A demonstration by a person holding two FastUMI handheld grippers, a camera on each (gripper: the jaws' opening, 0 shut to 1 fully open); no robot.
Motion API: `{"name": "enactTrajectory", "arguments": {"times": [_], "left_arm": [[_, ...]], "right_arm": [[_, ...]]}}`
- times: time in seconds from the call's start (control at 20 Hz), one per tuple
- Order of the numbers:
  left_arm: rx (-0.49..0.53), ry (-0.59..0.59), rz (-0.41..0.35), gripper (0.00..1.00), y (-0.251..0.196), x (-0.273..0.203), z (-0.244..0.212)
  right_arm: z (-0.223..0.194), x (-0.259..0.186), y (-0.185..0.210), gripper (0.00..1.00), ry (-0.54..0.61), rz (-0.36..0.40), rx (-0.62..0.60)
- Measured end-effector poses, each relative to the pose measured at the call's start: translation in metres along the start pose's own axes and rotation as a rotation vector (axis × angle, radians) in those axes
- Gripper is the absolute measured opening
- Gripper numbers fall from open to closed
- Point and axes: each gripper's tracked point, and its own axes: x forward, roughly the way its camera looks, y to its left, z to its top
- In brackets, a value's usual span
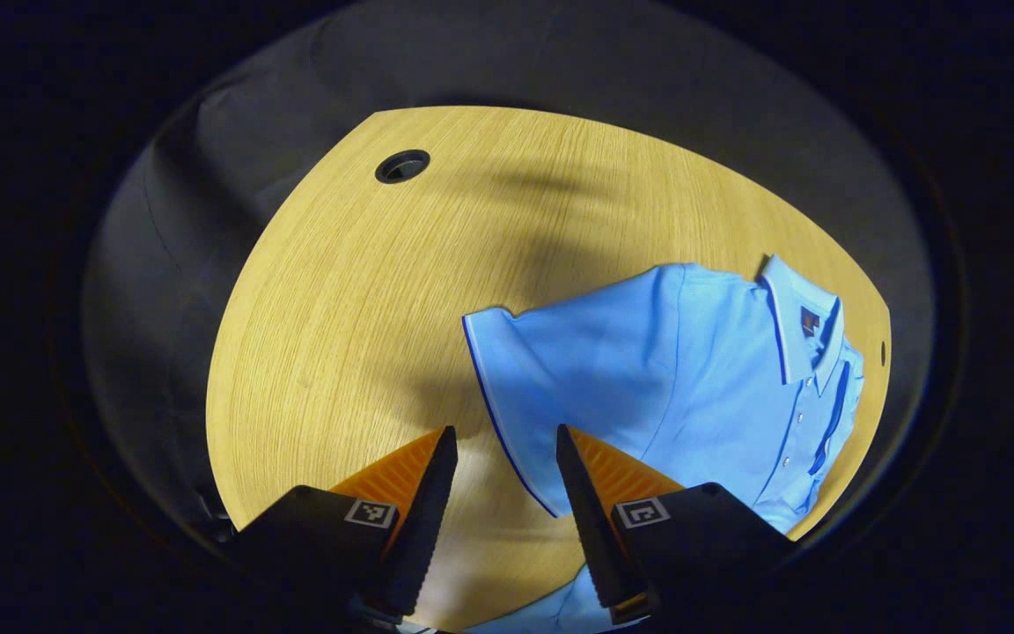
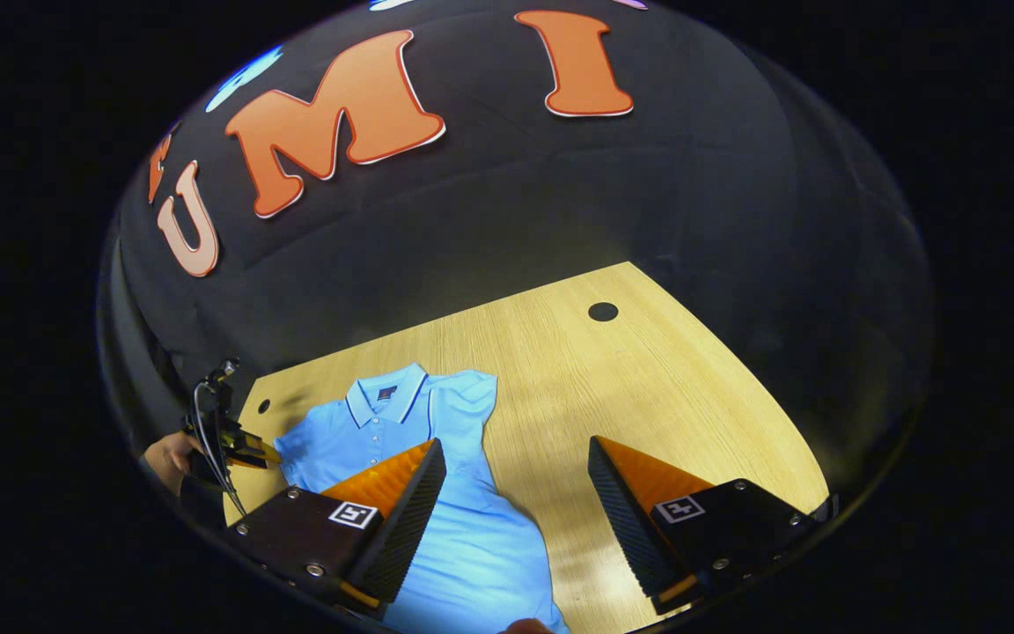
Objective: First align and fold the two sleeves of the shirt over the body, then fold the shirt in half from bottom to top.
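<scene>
The left hand-held gripper [image 1: 500, 440] is held open and empty — the shirt [image 1: 674, 387] sleeve hem [image 1: 507, 414] lies just ahead; the right hand-held gripper [image 2: 516, 462], wide open and empty, hovers lower over the body

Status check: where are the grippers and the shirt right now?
Left gripper open, over sleeve edge. Right gripper open, above shirt. Shirt flat on table, unfolded.

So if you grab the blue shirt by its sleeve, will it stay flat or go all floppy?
Probably floppy: the shirt is thin cloth lying flat on the table, so a lifted sleeve would likely droop and drag the rest along. It looks light. The collar seems stiffer and may keep its shape.
</scene>
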Motion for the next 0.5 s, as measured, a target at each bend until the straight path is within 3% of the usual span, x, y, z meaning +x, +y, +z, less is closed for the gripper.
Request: {"name": "enactTrajectory", "arguments": {"times": [0.15, 0.3, 0.35, 0.45, 0.5], "left_arm": [[-0.003, 0.044, -0.006, 0.76, -0.009, 0.009, -0.005], [0.001, 0.04, 0.039, 0.44, -0.011, 0.012, -0.005], [0.002, 0.043, 0.047, 0.44, -0.013, 0.01, -0.005], [-0.002, 0.047, 0.045, 0.24, -0.017, 0.008, -0.004], [0.015, 0.042, 0.042, 0.23, -0.018, 0.009, -0.003]], "right_arm": [[0.0, -0.009, -0.01, 0.98, -0.003, -0.01, -0.006], [0.0, -0.015, -0.012, 0.98, -0.008, 0.001, 0.002], [0.0, -0.016, -0.013, 0.98, -0.009, 0.003, 0.001], [-0.001, -0.018, -0.015, 0.98, -0.011, 0.006, -0.003], [-0.001, -0.02, -0.015, 0.98, -0.014, 0.009, -0.005]]}}
